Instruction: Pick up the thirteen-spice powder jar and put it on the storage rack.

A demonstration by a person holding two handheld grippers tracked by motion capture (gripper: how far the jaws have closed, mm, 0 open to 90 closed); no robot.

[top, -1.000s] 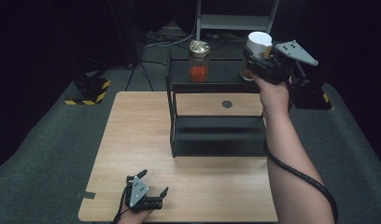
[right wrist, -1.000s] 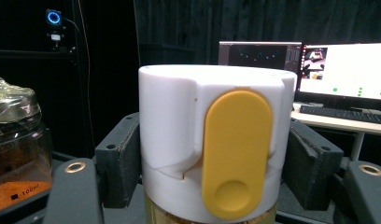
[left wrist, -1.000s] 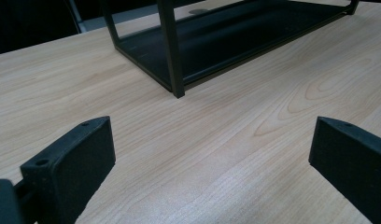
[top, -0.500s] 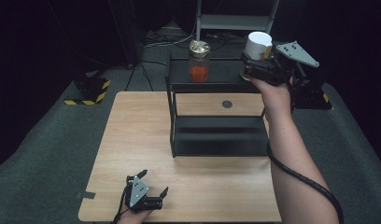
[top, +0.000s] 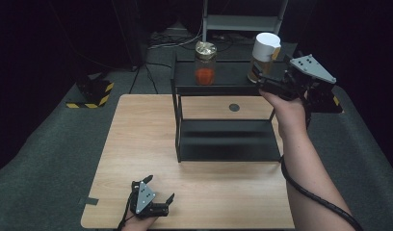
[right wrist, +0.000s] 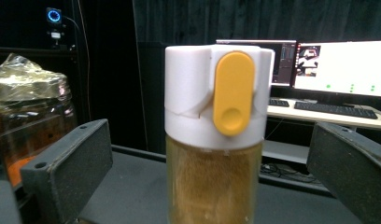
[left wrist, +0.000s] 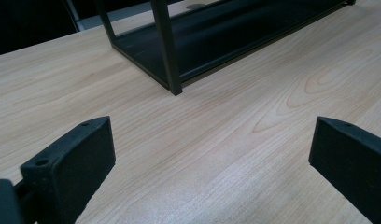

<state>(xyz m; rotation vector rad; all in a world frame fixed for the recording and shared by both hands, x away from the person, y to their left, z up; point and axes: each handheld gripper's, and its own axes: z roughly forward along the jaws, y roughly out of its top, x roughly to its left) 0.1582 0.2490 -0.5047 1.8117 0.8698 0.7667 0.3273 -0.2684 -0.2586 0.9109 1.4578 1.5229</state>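
A spice bottle (top: 265, 57) with a white cap, a yellow tab and brownish powder stands on the top right of a black two-tier shelf (top: 223, 86). My right gripper (top: 263, 85) is held at its near side, open. In the right gripper view the spice bottle (right wrist: 215, 140) stands upright between the spread jaws of the right gripper (right wrist: 209, 170), with gaps on both sides. A glass jar (top: 205, 63) with orange-red contents and a crinkled gold top stands to its left. My left gripper (top: 159, 188) rests open at the table's front edge, nothing between its jaws.
The shelf stands at the back middle of the wooden table (top: 137, 139); its lower tier (top: 223, 144) is bare. A small dark disc (top: 234, 107) lies on the table behind the shelf. In the left gripper view, the shelf leg (left wrist: 167, 51) rises ahead.
My right hand and gripper have sunk a little and drawn slightly back from the spice bottle, which stays in place. The left gripper has not moved.
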